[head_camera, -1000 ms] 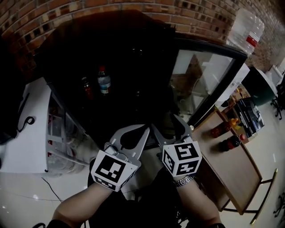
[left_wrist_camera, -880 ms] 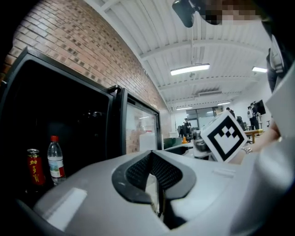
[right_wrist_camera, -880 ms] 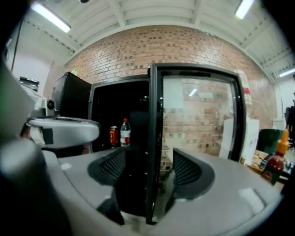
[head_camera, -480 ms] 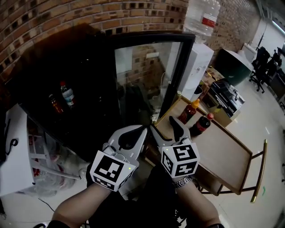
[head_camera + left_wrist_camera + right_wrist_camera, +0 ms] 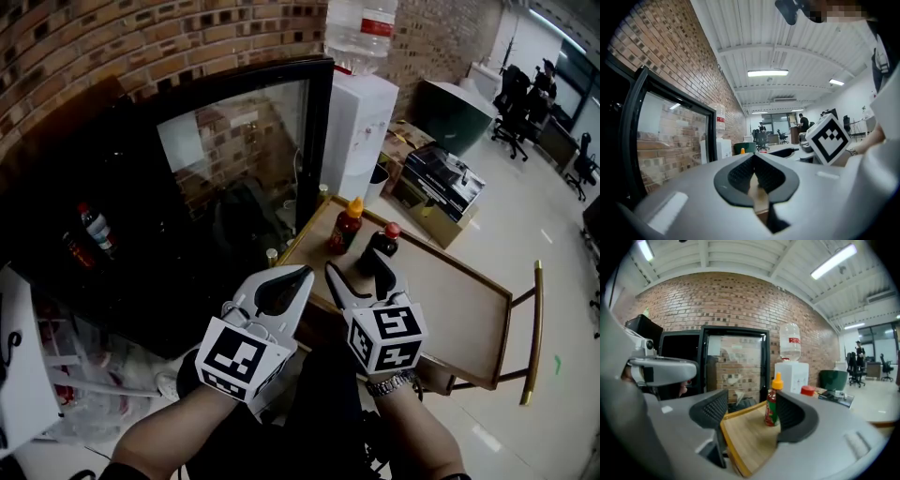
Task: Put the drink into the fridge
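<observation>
I see a wooden table [image 5: 459, 305] right of centre in the head view, with an orange-capped bottle [image 5: 345, 228] and a red-capped bottle [image 5: 381, 247] standing close together at its upper-left end.

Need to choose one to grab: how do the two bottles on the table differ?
The orange-capped bottle has a pointed orange cap; the red-capped bottle a round red one. The orange-capped bottle looks reddish with a green label, the red-capped bottle dark. The orange-capped bottle stands nearer the fridge door, the red-capped bottle nearer the right gripper. Both stand upright on the table.
</observation>
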The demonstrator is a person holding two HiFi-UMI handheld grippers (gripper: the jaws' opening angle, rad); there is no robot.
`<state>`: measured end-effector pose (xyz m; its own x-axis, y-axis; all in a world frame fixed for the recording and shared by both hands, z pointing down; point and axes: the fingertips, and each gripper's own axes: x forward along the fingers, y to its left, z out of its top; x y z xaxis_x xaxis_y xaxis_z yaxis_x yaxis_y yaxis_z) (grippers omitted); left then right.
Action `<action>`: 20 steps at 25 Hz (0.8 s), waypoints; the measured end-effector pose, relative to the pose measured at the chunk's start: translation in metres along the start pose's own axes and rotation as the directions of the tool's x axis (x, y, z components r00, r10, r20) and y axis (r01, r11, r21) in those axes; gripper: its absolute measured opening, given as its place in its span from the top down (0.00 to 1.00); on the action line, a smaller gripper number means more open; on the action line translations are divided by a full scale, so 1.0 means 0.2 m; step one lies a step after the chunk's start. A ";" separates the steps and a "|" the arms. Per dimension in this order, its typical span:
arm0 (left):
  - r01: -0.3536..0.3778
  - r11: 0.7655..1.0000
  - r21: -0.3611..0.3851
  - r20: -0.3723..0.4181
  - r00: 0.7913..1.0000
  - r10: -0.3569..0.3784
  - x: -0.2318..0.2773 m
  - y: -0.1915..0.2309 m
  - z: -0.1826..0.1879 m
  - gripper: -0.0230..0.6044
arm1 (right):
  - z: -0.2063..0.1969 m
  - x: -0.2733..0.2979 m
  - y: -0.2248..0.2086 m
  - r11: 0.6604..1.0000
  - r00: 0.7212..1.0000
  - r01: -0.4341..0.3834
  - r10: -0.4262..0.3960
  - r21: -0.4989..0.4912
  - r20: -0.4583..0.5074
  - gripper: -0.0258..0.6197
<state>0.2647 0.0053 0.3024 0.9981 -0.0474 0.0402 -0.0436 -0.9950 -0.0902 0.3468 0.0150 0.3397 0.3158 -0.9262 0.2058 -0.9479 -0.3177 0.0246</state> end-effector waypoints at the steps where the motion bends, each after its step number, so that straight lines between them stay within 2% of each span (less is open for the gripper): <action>1: 0.009 1.000 0.001 0.003 1.000 -0.009 0.03 -0.02 0.00 0.96 | 0.00 -0.01 -0.04 1.000 1.000 0.013 -0.013 0.003 -0.002 0.47; 9: 0.074 0.997 -0.004 0.008 0.997 -0.074 0.20 -0.15 0.01 0.96 | -0.06 -0.09 -0.27 0.995 0.994 0.103 -0.102 0.009 -0.024 0.47; 20: 0.106 0.994 -0.013 0.014 0.994 -0.106 0.33 -0.20 -0.03 0.96 | -0.19 -0.01 -0.47 0.985 0.979 0.174 -0.174 -0.002 -0.105 0.47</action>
<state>0.3318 0.0423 0.3139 0.9976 0.0593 0.0351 0.0617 -0.9955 -0.0721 0.4343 0.0554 0.3734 0.4693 -0.8305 0.3000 -0.8784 -0.4738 0.0624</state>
